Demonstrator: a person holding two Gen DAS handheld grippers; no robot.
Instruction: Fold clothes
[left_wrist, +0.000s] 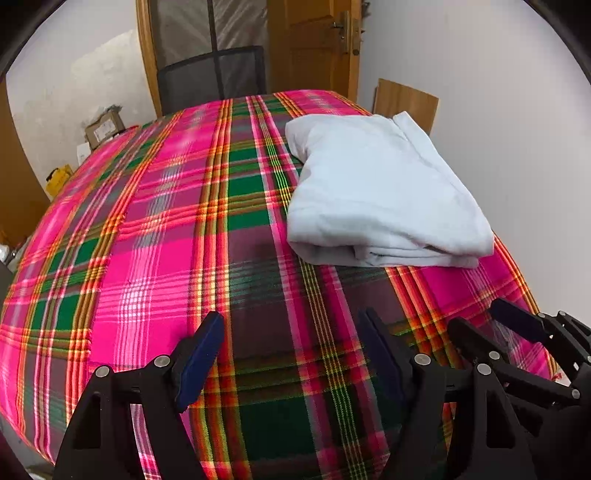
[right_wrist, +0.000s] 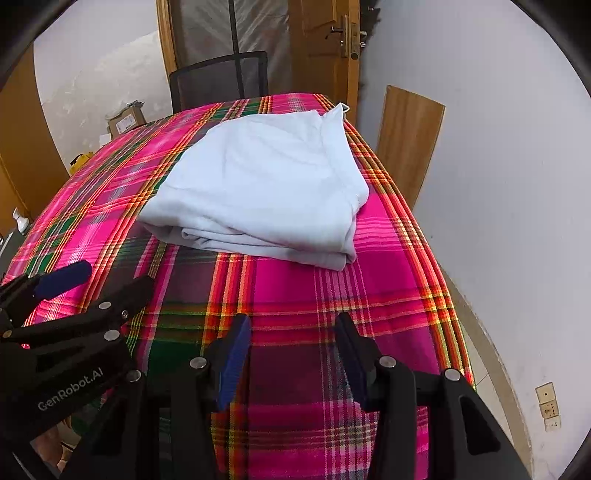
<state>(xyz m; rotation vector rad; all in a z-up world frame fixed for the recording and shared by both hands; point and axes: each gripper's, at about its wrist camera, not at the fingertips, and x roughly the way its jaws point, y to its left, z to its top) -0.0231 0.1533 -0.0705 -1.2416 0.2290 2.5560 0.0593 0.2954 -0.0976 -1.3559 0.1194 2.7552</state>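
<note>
Pale blue-white cotton, a folded garment (left_wrist: 384, 192) lies in a thick layered rectangle on the pink, green and orange plaid cloth (left_wrist: 177, 229) that covers the tabletop; every place below is given from that garment. It sits toward the tabletop's right edge, its stacked folded layers facing the cameras; in the right wrist view the garment (right_wrist: 266, 184) has one corner sticking up at its far right end.

On the near side of the garment, apart from it and over bare plaid, the left gripper (left_wrist: 291, 354) has its jaws spread wide with nothing between them; the right gripper (right_wrist: 293, 358) is also nearer than the garment, its jaws parted and empty, only cloth showing in the gap; the blue pads (right_wrist: 234, 363) touch no fabric of the garment.

White lettering on the black body of the left gripper, seen in the right wrist view, reads "GenRobot.AI"; no other writing is legible.

Beyond the garment stand a black mesh chair (right_wrist: 221, 79) and a wooden door (right_wrist: 325, 48); to the garment's far left a cardboard box (right_wrist: 125, 120) bears a label too small to read; to its right a wooden board (right_wrist: 410, 144) leans on the white wall.
</note>
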